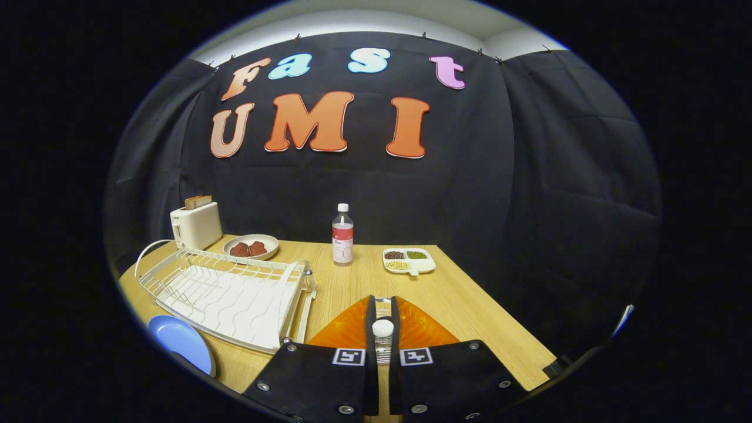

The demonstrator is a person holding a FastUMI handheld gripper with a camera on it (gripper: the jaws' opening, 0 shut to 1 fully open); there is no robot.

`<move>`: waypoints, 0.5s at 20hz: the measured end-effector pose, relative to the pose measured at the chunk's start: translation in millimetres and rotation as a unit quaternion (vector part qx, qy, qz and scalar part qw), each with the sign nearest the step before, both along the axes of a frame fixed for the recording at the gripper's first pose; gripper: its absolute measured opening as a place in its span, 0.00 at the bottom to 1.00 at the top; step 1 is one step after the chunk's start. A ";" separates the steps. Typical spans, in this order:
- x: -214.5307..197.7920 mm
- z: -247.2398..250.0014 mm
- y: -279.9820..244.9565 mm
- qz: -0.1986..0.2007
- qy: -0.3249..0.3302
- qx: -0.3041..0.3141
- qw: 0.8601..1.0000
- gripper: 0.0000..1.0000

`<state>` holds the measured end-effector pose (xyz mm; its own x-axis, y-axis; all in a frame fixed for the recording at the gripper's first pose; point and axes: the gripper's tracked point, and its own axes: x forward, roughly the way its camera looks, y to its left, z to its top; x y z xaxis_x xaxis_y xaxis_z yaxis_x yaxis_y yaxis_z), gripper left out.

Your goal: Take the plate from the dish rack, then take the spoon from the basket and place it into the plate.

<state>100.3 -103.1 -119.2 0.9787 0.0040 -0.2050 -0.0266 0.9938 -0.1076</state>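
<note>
1. The table [470, 294] is pale wood with a fine straight grain, smooth and flat.
2. The dish rack [226, 291] is white coated wire with wavy bars. It sits on the left half of the table and holds no dishes.
3. The basket [346, 329] is orange ribbed plastic, glossy and wedge-shaped from here. It lies directly under the fingers, at the near middle of the table.
4. The gripper [383, 305] is clenched on the spoon, with the two fingers drawn close together and pressing its sides. It points toward the far wall.
5. The plate [179, 341] is round, blue and smooth, probably plastic. It lies flat on the table at the near left, just beside the near left end of the rack, so it is already out of the rack. This is the relation that matters: the plate is to the left of the fingers and slightly nearer, with the rack's near corner between them. I judge that the carry must swing left around that corner.
6. The toaster [197, 226] is a cream box at the far left.
7. The bottle [342, 235] is clear with a white cap and stands upright at the far middle.
8. The spoon [383, 329] is small and looks like pale or clear plastic with a rounded white end. Its long axis runs along the fingers, near to far.
</note>
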 end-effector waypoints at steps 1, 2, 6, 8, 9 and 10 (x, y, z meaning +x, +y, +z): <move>-4.2 9.6 4.2 0.000 -0.007 0.000 1.000 0.07; -9.8 17.3 8.9 -0.001 -0.011 0.001 1.000 0.07; -35.2 43.6 33.7 0.000 -0.023 0.003 1.000 0.07; -47.9 52.2 50.1 0.004 -0.029 -0.003 1.000 0.07; -55.0 55.1 59.8 0.006 -0.031 -0.005 0.999 0.07; -61.4 56.6 69.2 0.009 -0.030 -0.007 0.999 0.07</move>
